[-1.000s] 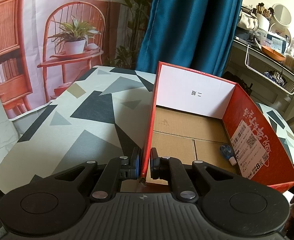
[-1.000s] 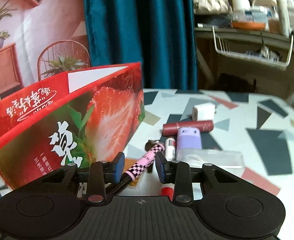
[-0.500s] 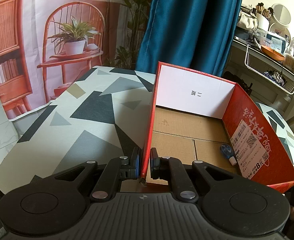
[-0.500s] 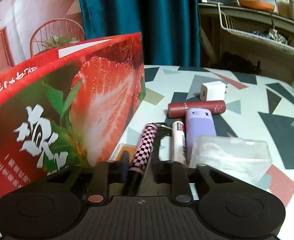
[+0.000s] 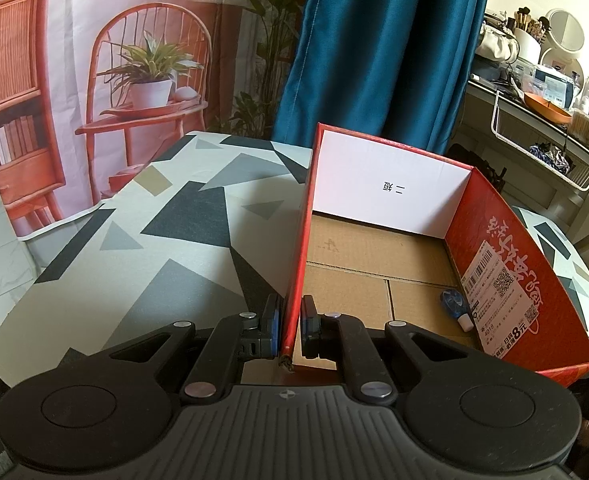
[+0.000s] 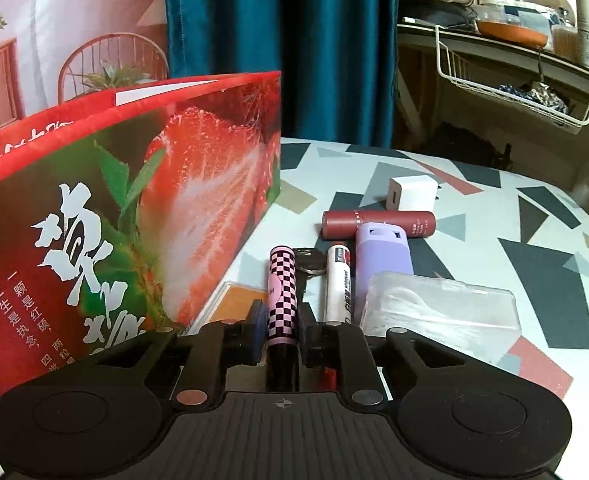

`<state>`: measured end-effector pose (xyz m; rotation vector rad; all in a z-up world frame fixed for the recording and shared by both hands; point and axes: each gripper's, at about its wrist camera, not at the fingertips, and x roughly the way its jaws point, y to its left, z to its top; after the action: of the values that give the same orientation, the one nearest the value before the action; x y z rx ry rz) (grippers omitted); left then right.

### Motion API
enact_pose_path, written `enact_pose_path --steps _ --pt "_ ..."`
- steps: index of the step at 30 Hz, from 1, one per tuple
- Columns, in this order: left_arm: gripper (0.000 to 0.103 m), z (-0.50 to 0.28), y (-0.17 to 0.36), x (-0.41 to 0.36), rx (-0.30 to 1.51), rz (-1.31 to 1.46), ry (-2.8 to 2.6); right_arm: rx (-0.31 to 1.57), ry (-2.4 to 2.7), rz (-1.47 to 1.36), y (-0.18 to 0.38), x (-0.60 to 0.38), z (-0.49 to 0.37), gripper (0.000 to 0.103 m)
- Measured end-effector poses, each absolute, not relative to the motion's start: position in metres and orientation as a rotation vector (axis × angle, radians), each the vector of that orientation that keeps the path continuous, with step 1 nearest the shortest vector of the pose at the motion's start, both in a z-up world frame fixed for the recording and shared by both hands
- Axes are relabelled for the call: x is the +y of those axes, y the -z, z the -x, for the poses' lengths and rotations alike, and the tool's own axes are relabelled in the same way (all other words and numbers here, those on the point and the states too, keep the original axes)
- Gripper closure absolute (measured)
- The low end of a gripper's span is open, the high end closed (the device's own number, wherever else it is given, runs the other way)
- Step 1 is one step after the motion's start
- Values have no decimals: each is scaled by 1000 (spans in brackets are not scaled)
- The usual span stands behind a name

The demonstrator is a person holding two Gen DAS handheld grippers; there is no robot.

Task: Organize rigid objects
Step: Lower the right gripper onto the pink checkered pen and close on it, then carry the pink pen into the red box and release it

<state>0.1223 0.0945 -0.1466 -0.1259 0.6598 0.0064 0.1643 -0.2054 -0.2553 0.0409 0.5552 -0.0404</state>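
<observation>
A red strawberry-print cardboard box [image 5: 494, 248] stands open on the patterned table [image 5: 154, 240]. My left gripper [image 5: 291, 328] is shut on the box's left wall [image 5: 300, 240] near its front corner. Inside the box lies a small blue and white item [image 5: 454, 304] by the right wall. In the right wrist view the box [image 6: 134, 200] fills the left side. My right gripper [image 6: 282, 320] is shut on a pink and black checked tube [image 6: 282, 288] that lies on the table and points straight away along the fingers.
Beside the checked tube lie a white tube [image 6: 338, 284], a purple case [image 6: 382, 252], a dark red tube [image 6: 378, 222], a white charger cube [image 6: 412, 198], a clear plastic box [image 6: 442, 312], a metal ring [image 6: 312, 262] and an orange card [image 6: 234, 300]. A cluttered shelf stands behind.
My right gripper came down and closer over the checked tube and closed on it; the tube now lies straight between the fingers instead of slanted. The left gripper kept still.
</observation>
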Motion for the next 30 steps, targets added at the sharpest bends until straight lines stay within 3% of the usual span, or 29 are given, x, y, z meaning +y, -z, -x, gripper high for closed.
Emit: enact_pose_path --steps 12,23,30 --pt "92 -122 147 95 658 131 -7 560 22 -73 249 -207 -160 88" --pt "92 -122 148 95 658 132 -6 297 -46 -192 164 -212 -130 88" --pt "92 -122 148 96 659 134 -2 317 -222 -108 144 -171 -150 88"
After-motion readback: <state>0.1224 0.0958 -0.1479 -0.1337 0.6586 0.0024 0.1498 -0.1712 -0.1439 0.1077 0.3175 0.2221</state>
